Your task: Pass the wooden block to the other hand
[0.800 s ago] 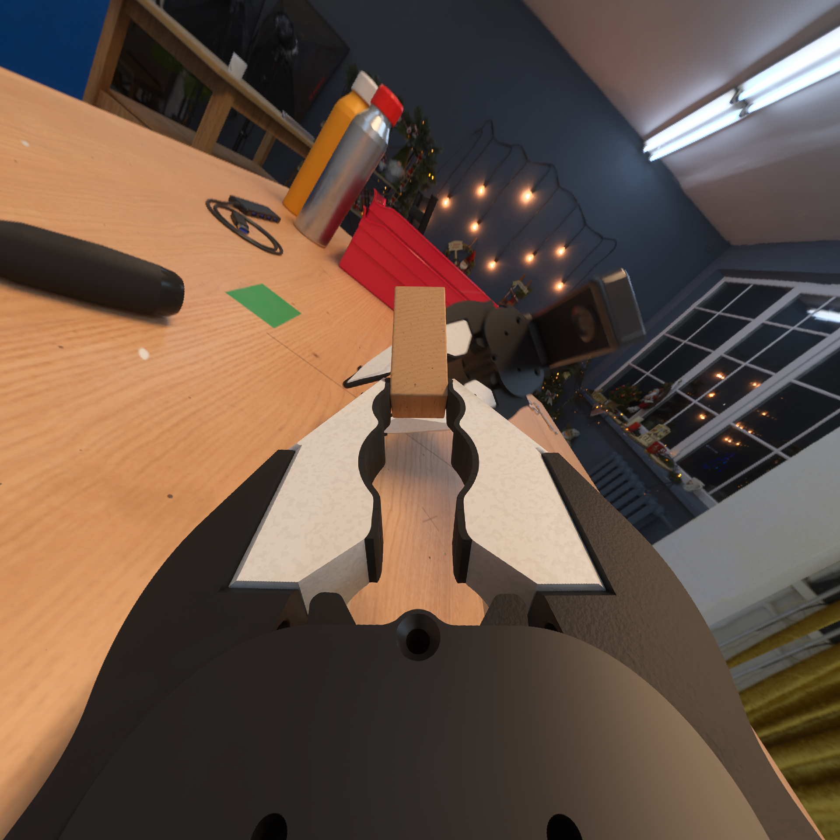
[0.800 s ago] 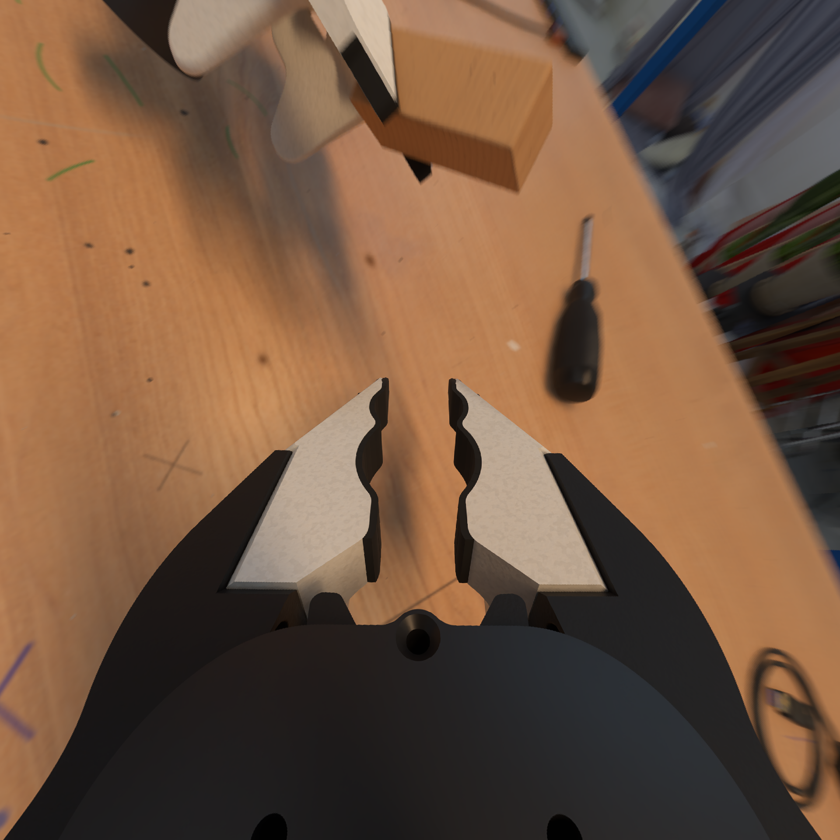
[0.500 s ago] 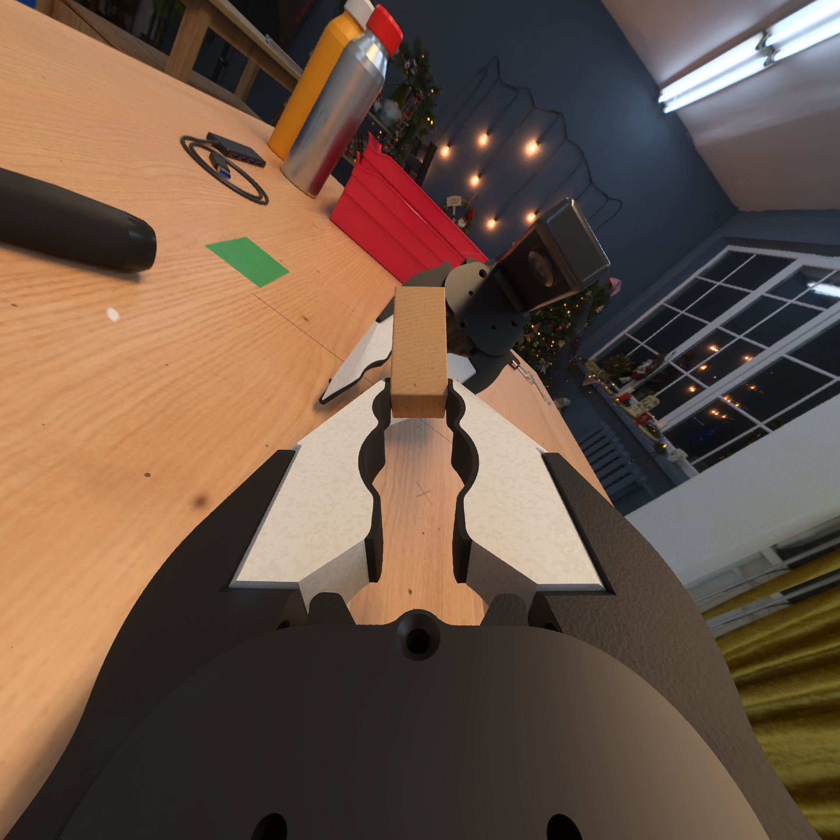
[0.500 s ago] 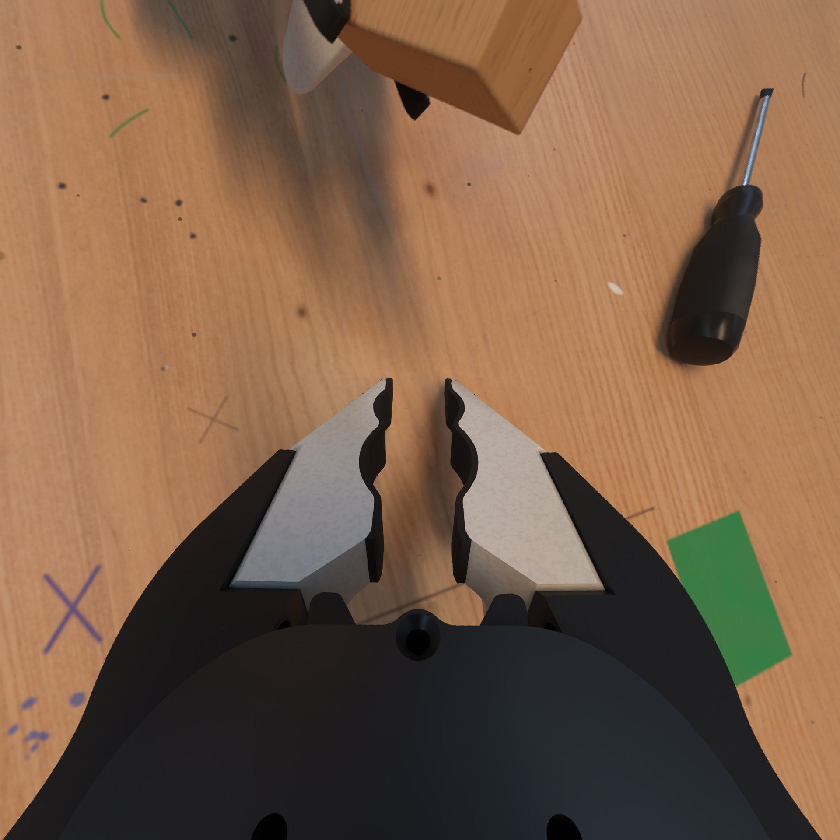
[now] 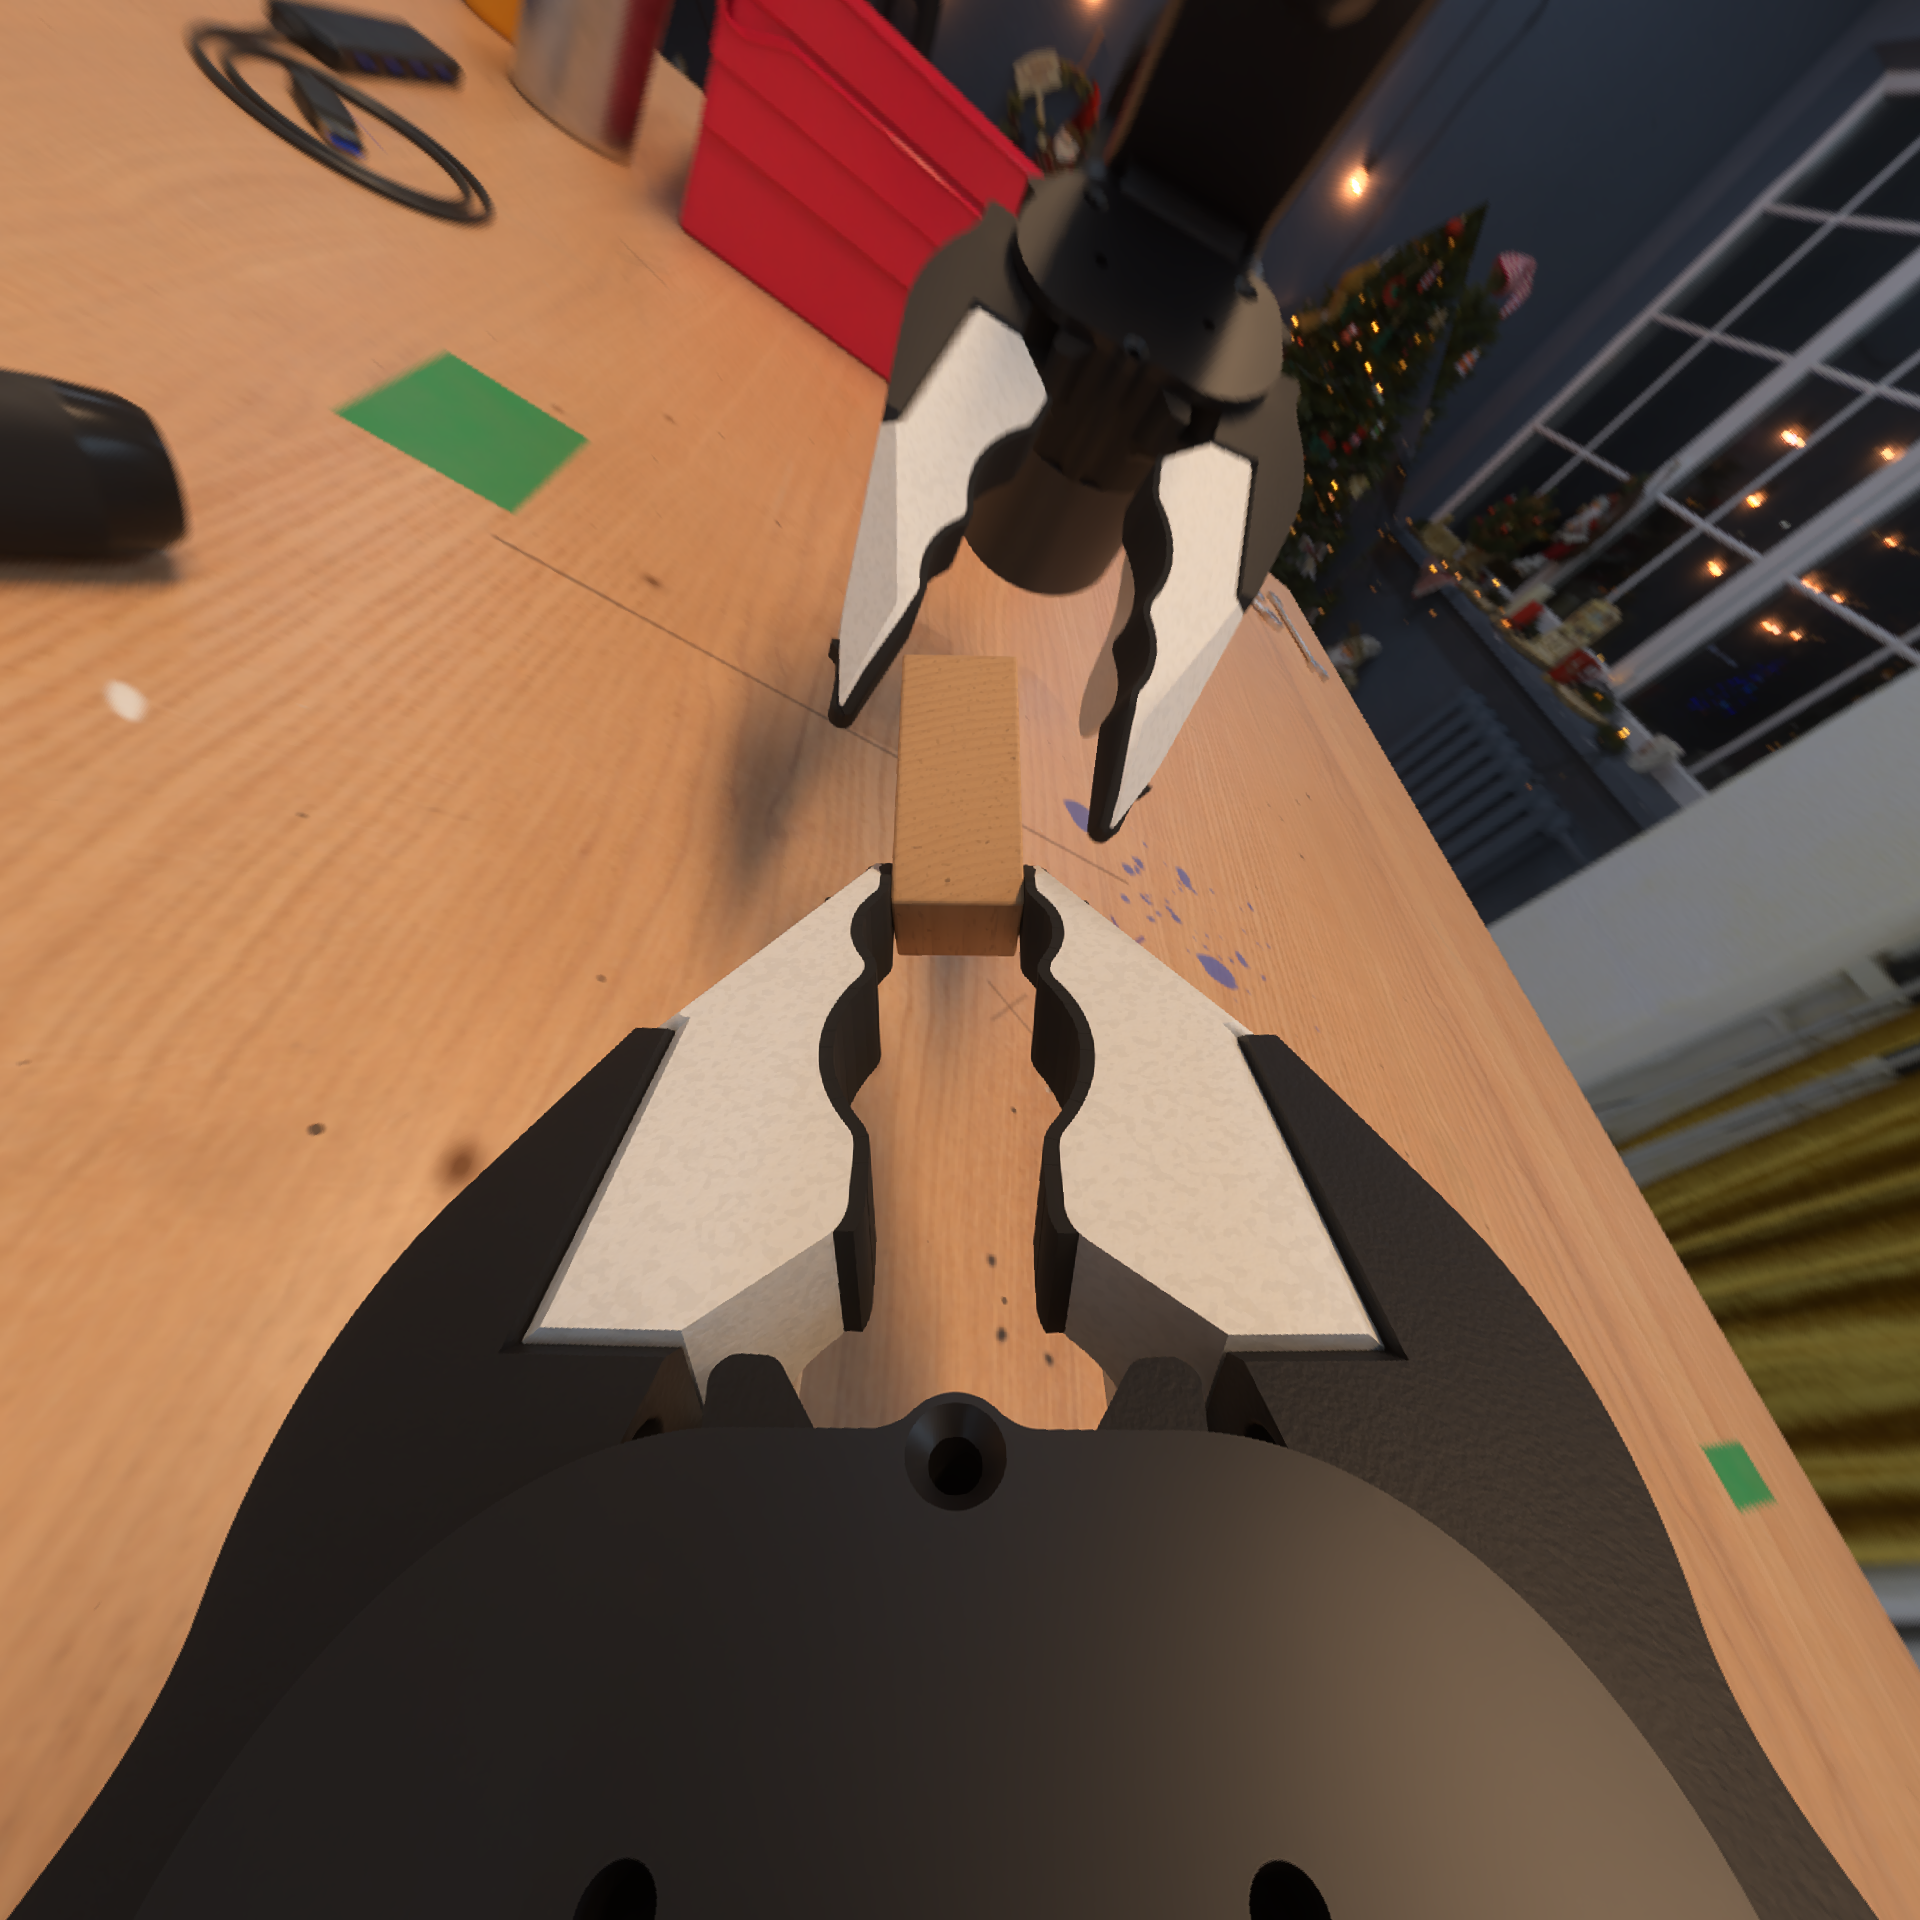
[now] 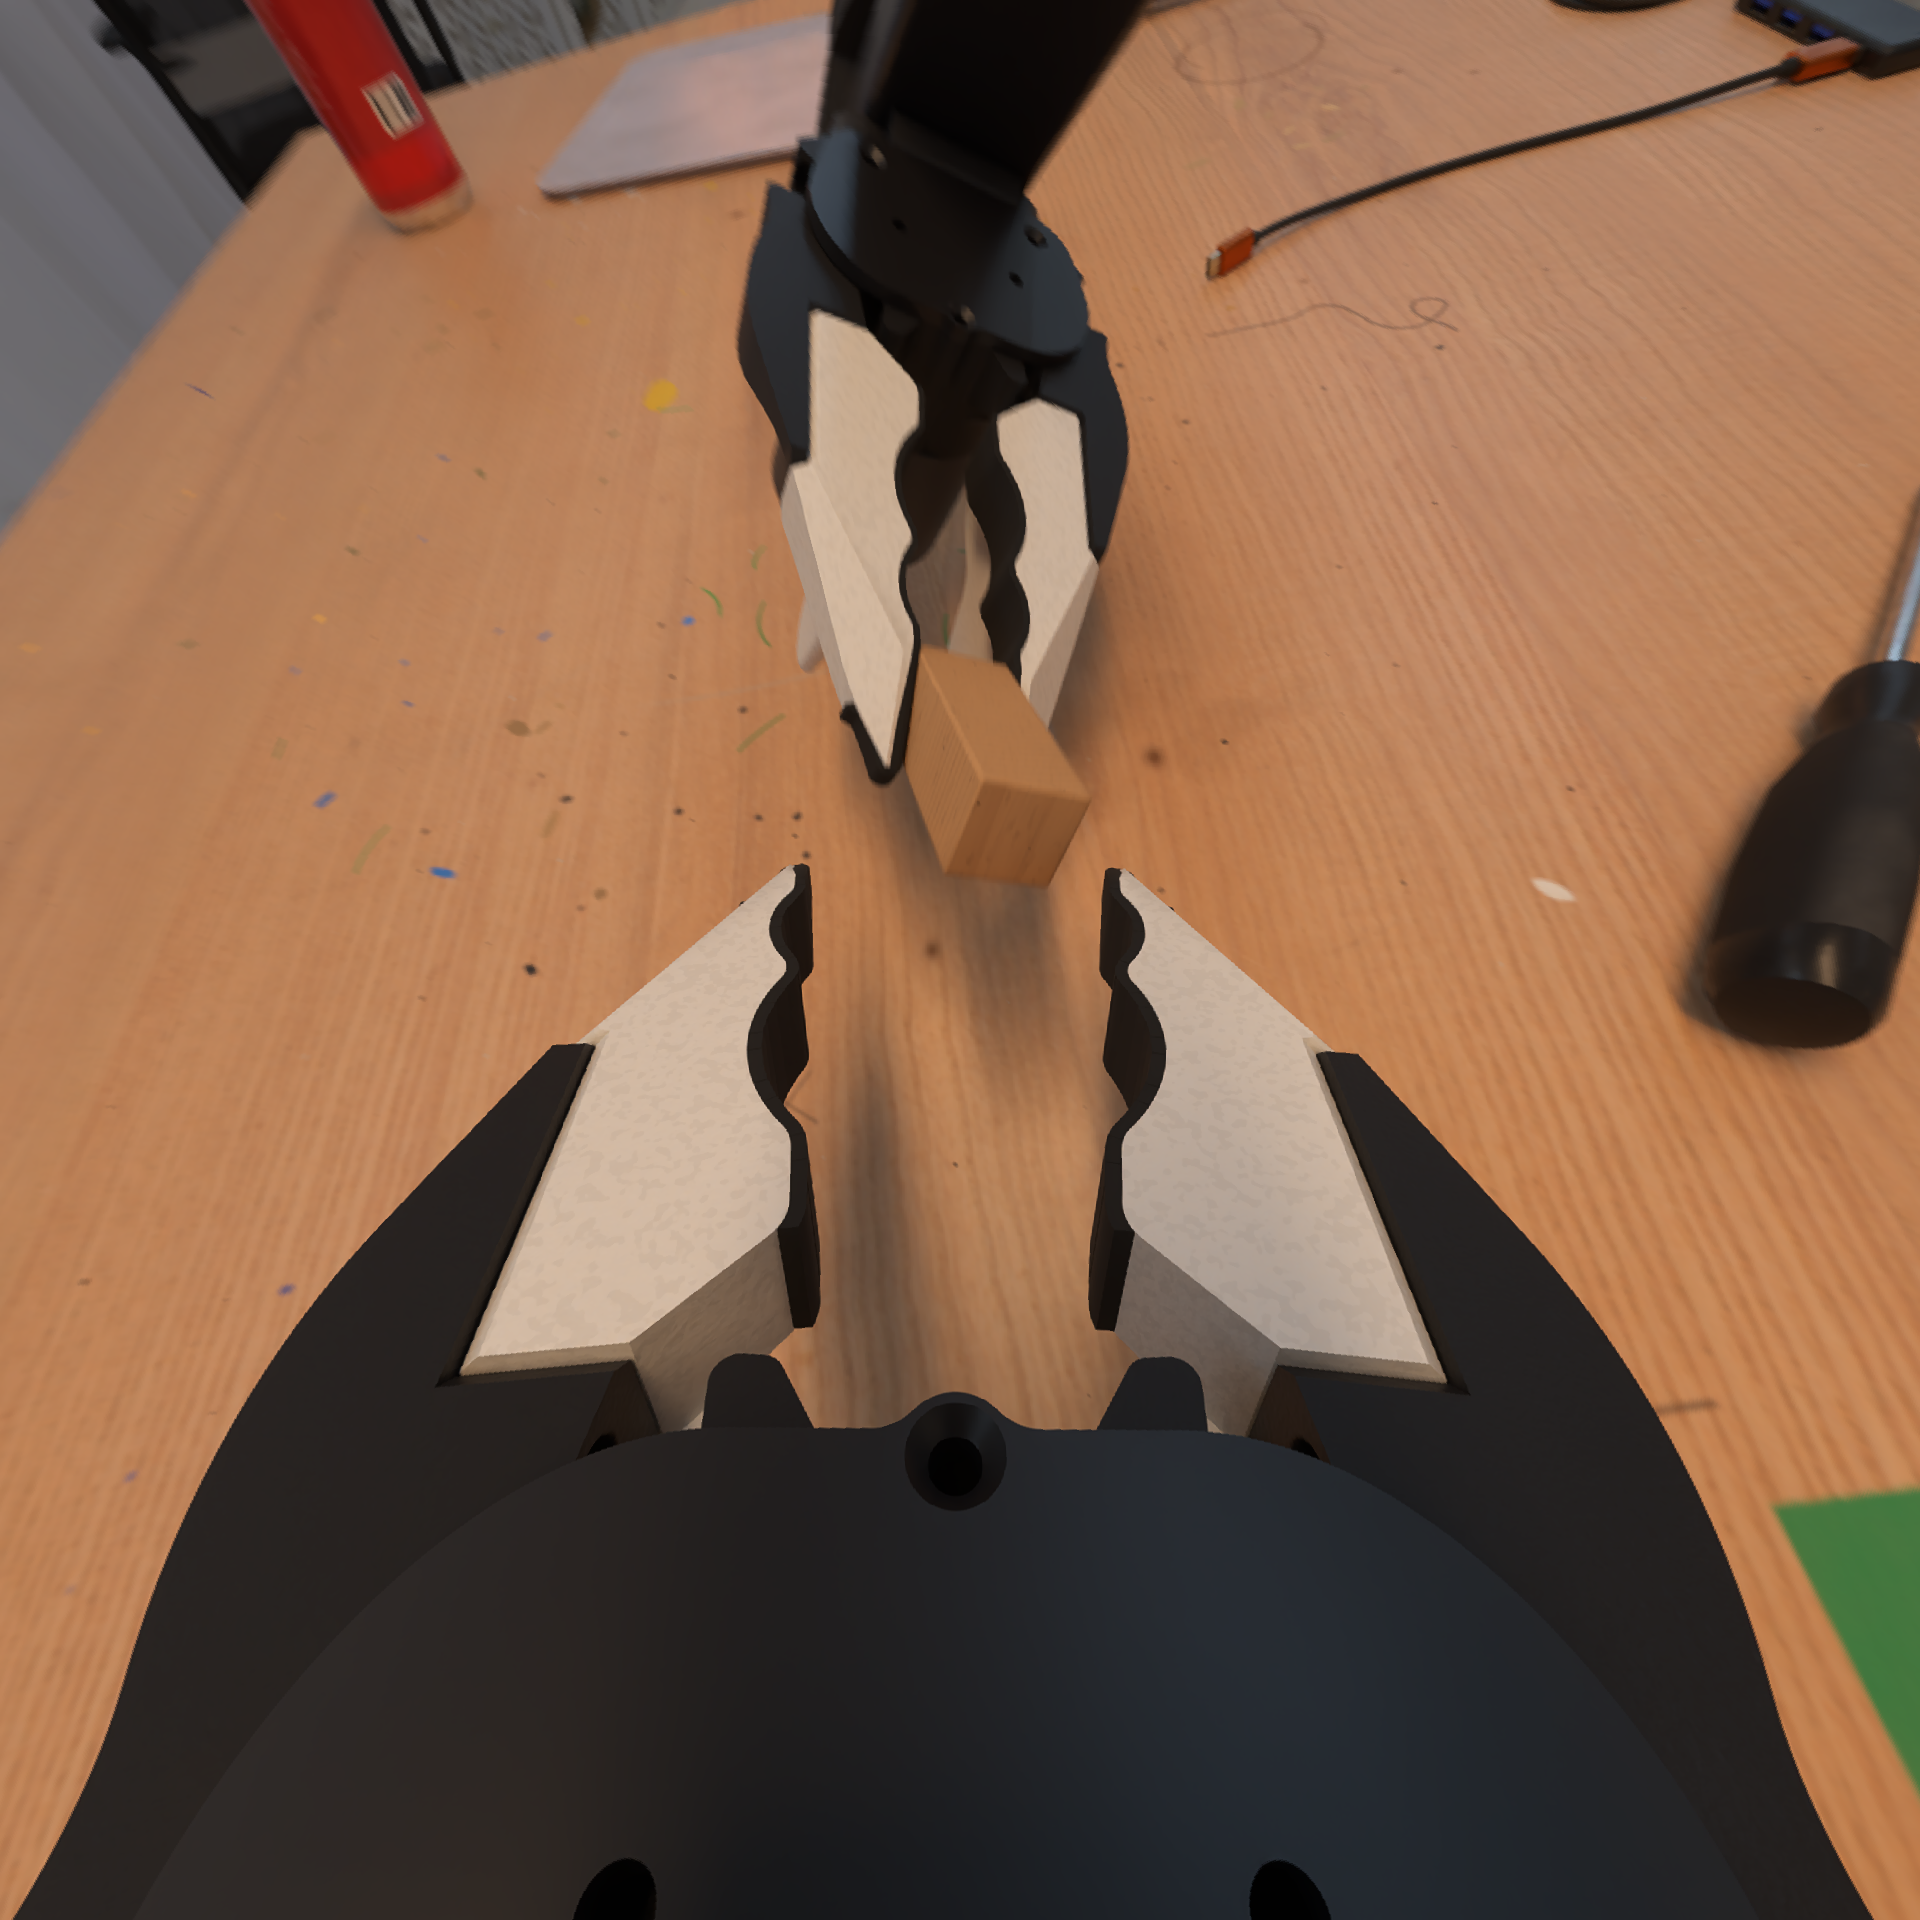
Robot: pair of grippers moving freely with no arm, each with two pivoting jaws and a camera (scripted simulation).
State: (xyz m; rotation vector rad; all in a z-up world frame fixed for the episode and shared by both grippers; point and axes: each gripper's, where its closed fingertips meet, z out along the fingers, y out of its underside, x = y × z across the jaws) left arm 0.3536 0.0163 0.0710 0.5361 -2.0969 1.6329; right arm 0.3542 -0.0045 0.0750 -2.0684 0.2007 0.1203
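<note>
My left gripper [image 5: 956, 883] is shut on the near end of a light wooden block [image 5: 956, 790] and holds it out above the wooden table [image 5: 416, 831]. The block's far end reaches between the open fingers of my right gripper [image 5: 971, 769], which faces me. In the right wrist view my right gripper [image 6: 954, 883] is open and empty. The block [image 6: 992, 790] sticks out towards it from the left gripper [image 6: 956, 717], just beyond my fingertips and a little to the right of centre.
A black-handled screwdriver [image 6: 1829, 883] lies to the right. A green patch [image 5: 462, 431], a coiled cable with a hub [image 5: 343, 125], a metal bottle [image 5: 592, 73] and a red box [image 5: 831, 208] sit farther off. A red can [image 6: 364, 114] and a grey pad [image 6: 696, 114] stand behind the left gripper.
My right gripper has opened wider and swung round to face the left gripper, closing in on the block's free end. The left gripper keeps its hold on the block.
</note>
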